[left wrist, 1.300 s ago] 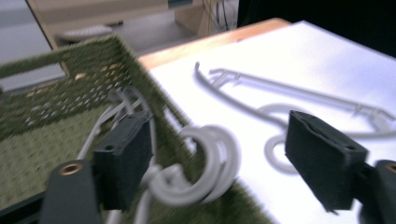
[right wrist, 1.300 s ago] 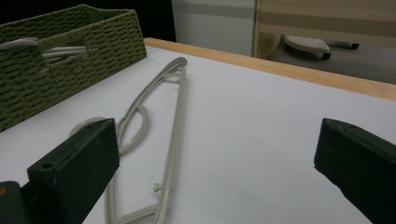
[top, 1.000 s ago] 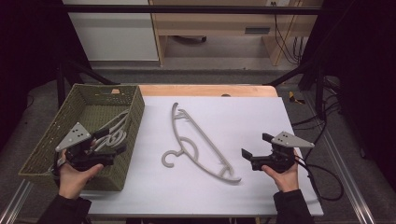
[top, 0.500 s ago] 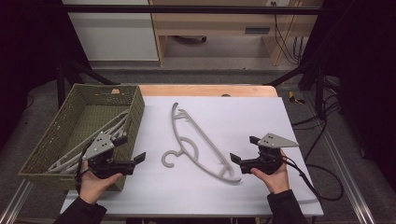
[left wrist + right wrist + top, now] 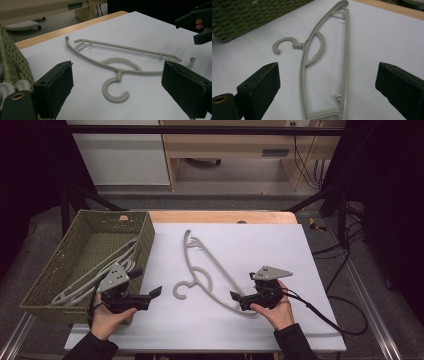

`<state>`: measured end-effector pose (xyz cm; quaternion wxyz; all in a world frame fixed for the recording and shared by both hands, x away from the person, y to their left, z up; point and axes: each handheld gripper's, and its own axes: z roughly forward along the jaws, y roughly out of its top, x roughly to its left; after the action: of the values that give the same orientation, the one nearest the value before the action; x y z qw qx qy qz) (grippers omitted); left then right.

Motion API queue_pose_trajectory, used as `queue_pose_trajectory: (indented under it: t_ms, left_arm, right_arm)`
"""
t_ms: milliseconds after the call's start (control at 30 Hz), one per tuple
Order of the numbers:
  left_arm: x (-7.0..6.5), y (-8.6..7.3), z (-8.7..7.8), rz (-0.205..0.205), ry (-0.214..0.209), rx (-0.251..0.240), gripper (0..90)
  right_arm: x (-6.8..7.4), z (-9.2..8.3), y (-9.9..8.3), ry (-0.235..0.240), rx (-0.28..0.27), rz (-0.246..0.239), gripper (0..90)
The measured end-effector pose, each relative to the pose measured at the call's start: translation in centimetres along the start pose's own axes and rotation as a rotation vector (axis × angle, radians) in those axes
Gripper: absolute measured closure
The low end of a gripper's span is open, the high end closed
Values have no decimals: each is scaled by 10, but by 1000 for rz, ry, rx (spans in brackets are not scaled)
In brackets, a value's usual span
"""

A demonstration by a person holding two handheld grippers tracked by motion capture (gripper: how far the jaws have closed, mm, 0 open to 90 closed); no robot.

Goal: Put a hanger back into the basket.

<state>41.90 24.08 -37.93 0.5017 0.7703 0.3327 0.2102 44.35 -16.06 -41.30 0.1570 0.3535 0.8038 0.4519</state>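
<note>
A grey plastic hanger (image 5: 207, 270) lies flat on the white sheet, its hook (image 5: 182, 290) pointing left toward my left gripper (image 5: 146, 282). That gripper is open a short way left of the hook and holds nothing. In the left gripper view the hanger (image 5: 125, 71) lies ahead between the wide jaws of the left gripper (image 5: 117, 67). My right gripper (image 5: 243, 286) is open at the hanger's near end. Its jaws have just been closing a little. In the right gripper view the hanger (image 5: 312, 60) runs away between the jaws of the right gripper (image 5: 329, 68), untouched by the pads.
A green woven basket (image 5: 145, 235) stands at the left with several grey hangers (image 5: 100, 275) in it, close behind my left hand. The right gripper's cable (image 5: 325, 320) loops over the sheet's right edge. A wooden table edge (image 5: 220, 216) borders the far side.
Both hands have moved inward toward the hanger. The left gripper has come from the basket's near corner onto the sheet, and the right gripper has slid left to the hanger's end.
</note>
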Motion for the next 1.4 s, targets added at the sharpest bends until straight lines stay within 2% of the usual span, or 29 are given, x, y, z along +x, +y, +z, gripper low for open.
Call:
queue_pose_trajectory:
  t_ms: [233,367,633,733,767,800,900,933,1033,1167,1300,1333,1400]
  left_arm:
    - [-10,-5,11,10,-19,22,101]
    - [-14,-8,17,13,-29,39,101]
    - [-18,-12,24,18,-38,61,101]
    - [-18,-14,28,16,-42,73,100]
    - [-18,-15,28,16,-44,75,100]
    - [-18,-15,29,16,-45,77,99]
    - [-17,-16,29,8,-55,73,96]
    - [-17,-16,29,5,-57,71,96]
    - [-16,-17,29,1,-53,72,96]
    - [-14,-18,29,-8,-55,73,95]
    - [-14,-18,29,-8,-55,75,96]
    - [-14,-18,29,-7,-56,76,96]
    - [-14,-18,28,-7,-55,73,96]
  right_arm:
    - [9,17,-4,4,82,-37,141]
    - [14,27,-6,20,107,-56,206]
    - [23,48,-11,52,211,-100,379]
    - [24,54,-12,67,235,-102,458]
    - [25,56,-13,69,252,-78,485]
    - [23,58,-13,71,264,-94,509]
    - [24,63,-17,67,301,-87,567]
    - [23,64,-18,73,309,-103,586]
    - [24,66,-19,78,341,-91,642]
    - [23,68,-21,77,364,-111,712]
    - [22,69,-21,94,361,-117,748]
    - [22,69,-22,101,361,-131,767]
    - [21,69,-21,115,366,-128,812]
